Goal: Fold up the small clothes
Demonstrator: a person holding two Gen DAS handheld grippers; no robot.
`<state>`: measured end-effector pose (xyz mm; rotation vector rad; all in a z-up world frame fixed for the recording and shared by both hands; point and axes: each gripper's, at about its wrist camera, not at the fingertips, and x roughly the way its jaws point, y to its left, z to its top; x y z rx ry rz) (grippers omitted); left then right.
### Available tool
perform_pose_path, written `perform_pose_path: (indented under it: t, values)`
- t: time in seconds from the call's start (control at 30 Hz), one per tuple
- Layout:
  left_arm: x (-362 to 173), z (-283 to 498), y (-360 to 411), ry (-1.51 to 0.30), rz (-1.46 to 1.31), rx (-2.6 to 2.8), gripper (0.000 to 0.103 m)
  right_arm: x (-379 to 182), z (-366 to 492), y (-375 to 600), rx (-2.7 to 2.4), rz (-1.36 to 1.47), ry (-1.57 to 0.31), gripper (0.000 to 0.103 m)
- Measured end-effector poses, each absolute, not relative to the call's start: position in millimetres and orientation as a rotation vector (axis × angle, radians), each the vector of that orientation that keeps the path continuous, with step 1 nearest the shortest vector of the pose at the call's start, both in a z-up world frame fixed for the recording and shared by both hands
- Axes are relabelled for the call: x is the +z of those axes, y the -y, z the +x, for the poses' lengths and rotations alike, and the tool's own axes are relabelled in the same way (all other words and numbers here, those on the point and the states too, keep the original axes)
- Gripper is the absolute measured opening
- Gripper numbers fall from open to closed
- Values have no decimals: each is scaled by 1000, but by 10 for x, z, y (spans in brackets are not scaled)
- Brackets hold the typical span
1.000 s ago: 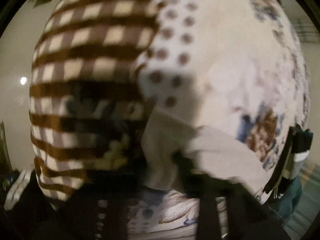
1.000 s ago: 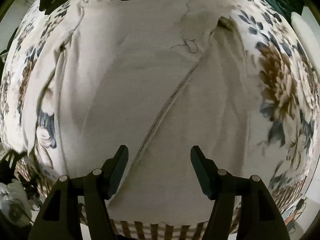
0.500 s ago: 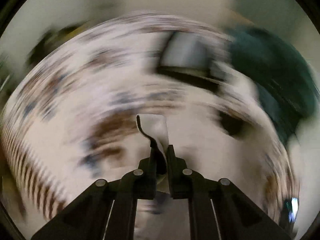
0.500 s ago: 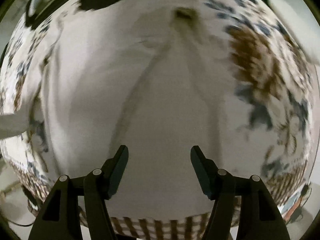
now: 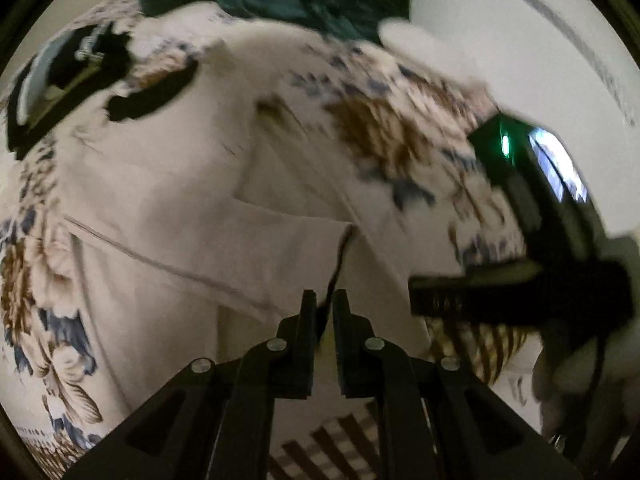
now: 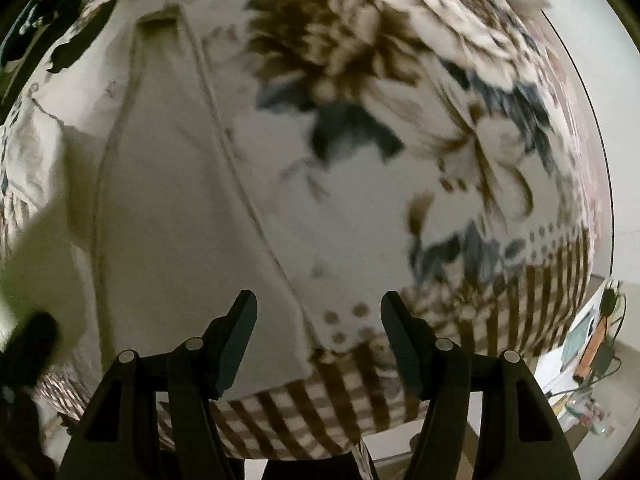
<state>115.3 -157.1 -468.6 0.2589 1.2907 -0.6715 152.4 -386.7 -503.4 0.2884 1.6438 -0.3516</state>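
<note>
Over the flowered blanket (image 5: 380, 128), in the left wrist view, the left gripper (image 5: 324, 300) was seen clenched on a flap of the pale cloth (image 5: 168, 208). A second ago that flap was lifted against the checked edge; now it was laid across the cloth, so a fold was likely being made. From the right wrist view, the right gripper (image 6: 318, 312) was kept released above the cloth's seam, near the checked border (image 6: 304, 412), with nothing held.
</note>
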Motion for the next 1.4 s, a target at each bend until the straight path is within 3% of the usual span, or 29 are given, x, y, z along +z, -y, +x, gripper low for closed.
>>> perform_pose_path:
  t: [0.17, 0.2, 0.27, 0.3, 0.33, 0.53, 0.67, 0.7, 0.73, 0.77, 0.83, 1.1, 1.17, 1.2, 1.23, 1.3, 1.37, 1.4]
  values:
    - [-4908, 1305, 1537, -1450, 237, -637, 11, -5153, 1257, 3730, -345, 326, -1660, 66]
    - [-4879, 1357, 1428, -1448, 196, -613, 21, -5147, 1236, 3721, -334, 349, -1651, 66]
    - [-4834, 1470, 1200, -1443, 125, -557, 57, -5147, 1251, 3613, -309, 394, -1619, 66]
    - [-4817, 1564, 1011, -1438, 90, -494, 87, -5092, 1187, 3609, -286, 427, -1593, 66]
    - [-4811, 1633, 891, -1433, 76, -451, 93, -5040, 1198, 3645, -253, 469, -1564, 66]
    - [-5052, 1993, -115, -1449, 15, -59, 93, -5093, 1507, 3710, -96, 659, -1514, 66]
    - [-5250, 2047, -539, -1481, -28, 73, 93, -5421, 1819, 3436, -95, 568, -1561, 64]
    - [-5280, 2034, -589, -1484, -30, 94, 93, -5497, 1911, 3361, -94, 552, -1571, 50]
    - [-5298, 2017, -620, -1487, -33, 104, 93, -5538, 1868, 3372, -104, 532, -1588, 19]
    - [-5332, 1994, -651, -1497, -45, 112, 93, -5569, 1839, 3360, -116, 512, -1607, 6]
    - [-5398, 1941, -688, -1518, -74, 117, 93, -5499, 1746, 3354, -129, 488, -1579, 5]
    - [-5694, 1646, -586, -1559, -100, 71, 93, -5557, 1594, 3151, -154, 374, -1671, 6]
    - [-5708, 1620, -583, -1554, -103, 50, 93, -5567, 1639, 3164, -171, 416, -1706, 17]
    - [-5713, 1599, -602, -1550, -111, 39, 93, -5529, 1667, 3175, -166, 440, -1712, 28]
    - [-5709, 1600, -653, -1548, -117, 33, 93, -5492, 1712, 3194, -168, 451, -1708, 46]
    - [-5757, 1629, -757, -1538, -125, 10, 93, -5306, 1760, 3260, -173, 479, -1676, 61]
    - [-5777, 1644, -814, -1524, -118, -4, 91, -5139, 1821, 3294, -178, 481, -1647, 61]
    - [-5784, 1618, -831, -1503, -123, -4, 78, -5062, 1871, 3297, -173, 472, -1641, 62]
